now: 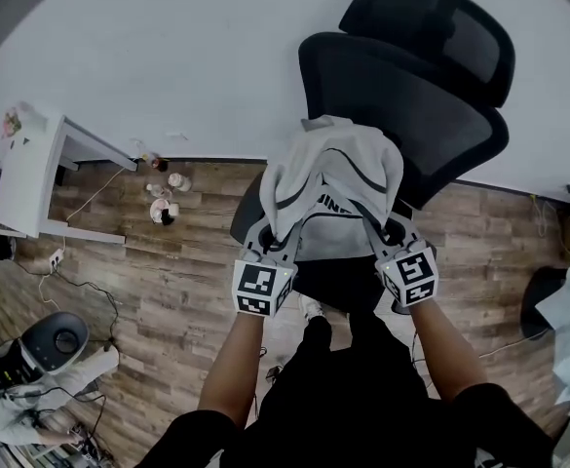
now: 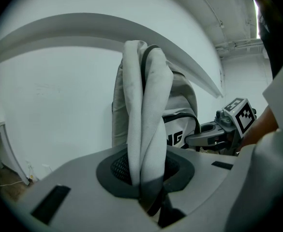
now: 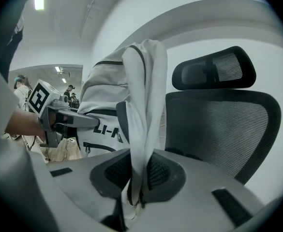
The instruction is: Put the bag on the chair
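A white bag (image 1: 331, 178) with black trim and lettering hangs over the seat of a black mesh office chair (image 1: 431, 96). My left gripper (image 1: 277, 242) is shut on a white shoulder strap (image 2: 146, 129) at the bag's left side. On the bag's right, my right gripper (image 1: 387, 237) pinches the other strap (image 3: 142, 129) between its pads. Both straps run up from the jaws to the bag's top. The chair's backrest and headrest (image 3: 214, 71) stand just behind the bag. The seat is mostly hidden under the bag.
A white desk (image 1: 31, 169) stands at the left by the wall. Small items (image 1: 163, 198) lie on the wood floor near the wall, and cables and a round device (image 1: 56, 339) at lower left. The person's legs stand just before the chair.
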`<action>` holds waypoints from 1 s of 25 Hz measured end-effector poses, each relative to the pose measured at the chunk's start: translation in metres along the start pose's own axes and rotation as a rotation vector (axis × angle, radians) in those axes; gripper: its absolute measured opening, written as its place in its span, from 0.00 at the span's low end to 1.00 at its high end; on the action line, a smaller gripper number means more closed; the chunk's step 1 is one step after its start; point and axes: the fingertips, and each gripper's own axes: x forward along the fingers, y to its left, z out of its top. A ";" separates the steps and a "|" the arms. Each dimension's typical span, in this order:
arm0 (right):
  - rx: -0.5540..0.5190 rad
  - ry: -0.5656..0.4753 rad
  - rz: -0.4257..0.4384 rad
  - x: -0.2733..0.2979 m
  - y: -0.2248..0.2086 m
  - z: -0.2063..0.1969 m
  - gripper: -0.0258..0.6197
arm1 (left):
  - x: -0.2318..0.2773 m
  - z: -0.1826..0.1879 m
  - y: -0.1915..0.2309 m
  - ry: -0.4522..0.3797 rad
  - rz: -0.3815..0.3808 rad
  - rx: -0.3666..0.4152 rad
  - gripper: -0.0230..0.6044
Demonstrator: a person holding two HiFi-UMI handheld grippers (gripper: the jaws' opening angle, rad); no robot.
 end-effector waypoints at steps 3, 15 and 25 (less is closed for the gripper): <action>0.010 0.025 0.009 0.010 -0.008 -0.011 0.14 | 0.012 -0.012 0.004 0.032 0.010 -0.008 0.16; 0.047 0.182 0.065 0.063 -0.043 -0.082 0.13 | 0.079 -0.079 0.019 0.209 0.008 -0.056 0.17; 0.013 0.282 0.073 0.087 -0.067 -0.132 0.13 | 0.117 -0.127 0.015 0.316 0.010 -0.060 0.18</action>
